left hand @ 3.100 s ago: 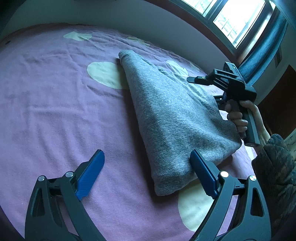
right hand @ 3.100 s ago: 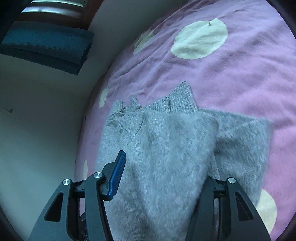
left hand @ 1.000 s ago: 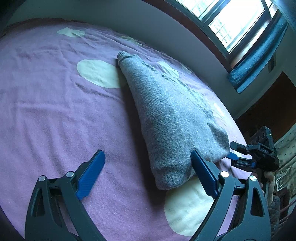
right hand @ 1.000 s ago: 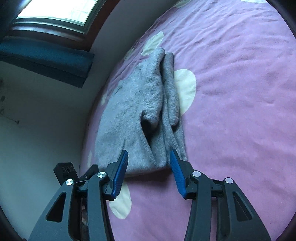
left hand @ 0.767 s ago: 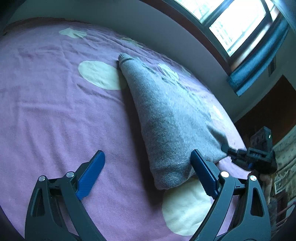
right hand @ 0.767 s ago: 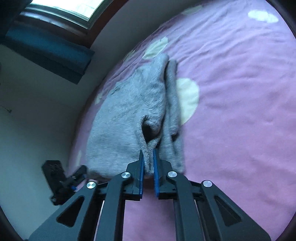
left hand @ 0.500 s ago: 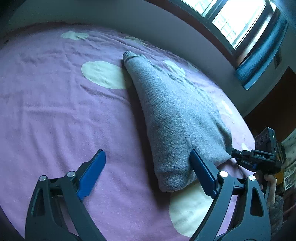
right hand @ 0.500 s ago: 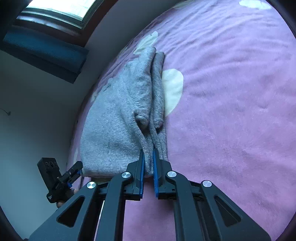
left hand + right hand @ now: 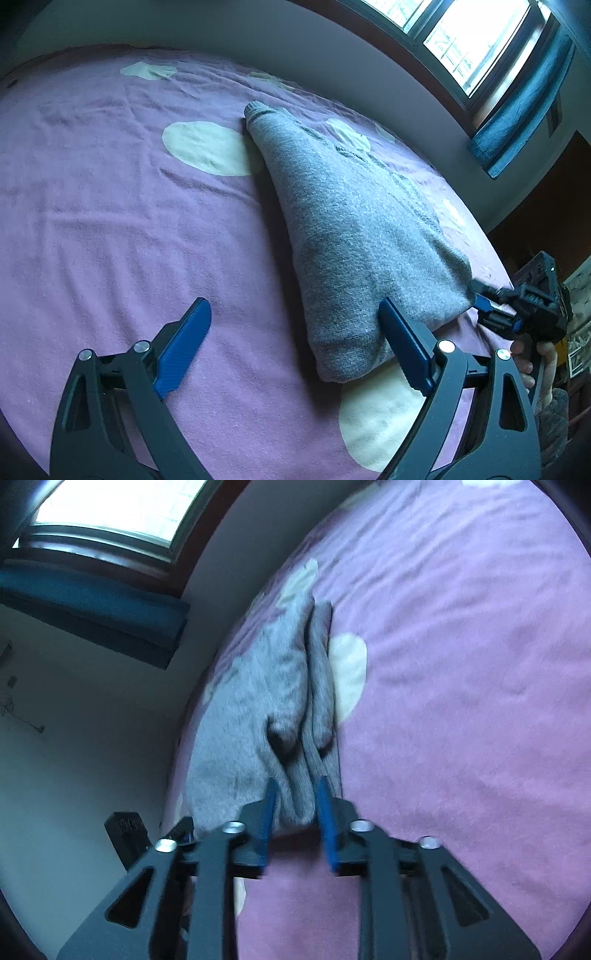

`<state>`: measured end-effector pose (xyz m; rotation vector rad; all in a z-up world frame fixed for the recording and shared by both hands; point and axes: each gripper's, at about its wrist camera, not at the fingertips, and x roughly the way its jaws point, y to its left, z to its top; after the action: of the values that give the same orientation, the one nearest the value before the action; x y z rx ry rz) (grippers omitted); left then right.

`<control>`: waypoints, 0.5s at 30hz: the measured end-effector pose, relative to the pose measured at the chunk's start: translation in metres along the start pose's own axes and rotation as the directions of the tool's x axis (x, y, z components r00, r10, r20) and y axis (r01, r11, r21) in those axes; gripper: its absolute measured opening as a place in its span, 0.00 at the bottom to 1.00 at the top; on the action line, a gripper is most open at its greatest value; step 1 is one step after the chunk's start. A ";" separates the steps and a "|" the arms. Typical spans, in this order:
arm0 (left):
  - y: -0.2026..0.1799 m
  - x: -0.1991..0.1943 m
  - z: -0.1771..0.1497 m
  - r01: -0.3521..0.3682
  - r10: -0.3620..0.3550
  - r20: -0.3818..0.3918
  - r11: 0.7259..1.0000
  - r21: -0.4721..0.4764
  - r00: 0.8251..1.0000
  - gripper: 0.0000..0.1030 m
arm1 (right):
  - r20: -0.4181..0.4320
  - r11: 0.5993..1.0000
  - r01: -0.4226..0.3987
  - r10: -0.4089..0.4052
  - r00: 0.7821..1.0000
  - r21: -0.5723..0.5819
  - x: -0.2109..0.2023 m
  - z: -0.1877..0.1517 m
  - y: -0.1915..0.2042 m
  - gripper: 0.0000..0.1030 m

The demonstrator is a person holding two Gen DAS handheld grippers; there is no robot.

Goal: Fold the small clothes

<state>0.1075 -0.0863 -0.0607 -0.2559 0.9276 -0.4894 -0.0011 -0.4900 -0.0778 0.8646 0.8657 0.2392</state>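
Note:
A grey knit sweater point(image 9: 354, 229) lies folded lengthwise on the purple bed cover, narrow end far, wide end near. My left gripper point(image 9: 295, 343) is open, its right finger touching the sweater's near edge. In the right wrist view the sweater point(image 9: 258, 701) shows two sleeve ends lying on it. My right gripper point(image 9: 293, 812) is open, jaws parted on either side of the sweater's near corner, the cloth loose between them. The right gripper also shows in the left wrist view point(image 9: 487, 302) at the sweater's right corner.
The purple bed cover point(image 9: 110, 221) with cream dots spreads wide to the left of the sweater. A wall and window point(image 9: 461, 37) run along the far side. The bed edge drops off at right point(image 9: 509, 266). The left gripper's body shows in the right wrist view point(image 9: 129, 830).
My right gripper was shut on the sweater's corner half a second ago; its jaws have now parted. The left gripper has stayed open and nearly still.

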 end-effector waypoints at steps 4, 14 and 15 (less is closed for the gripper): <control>-0.001 0.000 0.000 -0.002 0.002 -0.001 1.000 0.002 1.000 0.89 | 0.003 1.000 0.019 -0.019 1.000 -0.003 0.009 0.008 0.005 0.57; -0.006 0.005 0.000 -0.026 0.026 -0.009 0.999 0.019 1.000 0.89 | -0.009 0.977 0.165 -0.167 0.986 -0.137 0.038 0.009 0.022 0.30; -0.009 0.005 0.000 -0.035 0.035 -0.010 0.999 0.026 0.999 0.89 | -0.008 0.975 0.171 -0.174 0.985 -0.145 0.038 0.009 0.022 0.28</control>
<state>0.1076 -0.0966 -0.0608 -0.2134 0.9334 -0.4709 0.0332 -0.4614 -0.0797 0.6498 0.9255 0.1564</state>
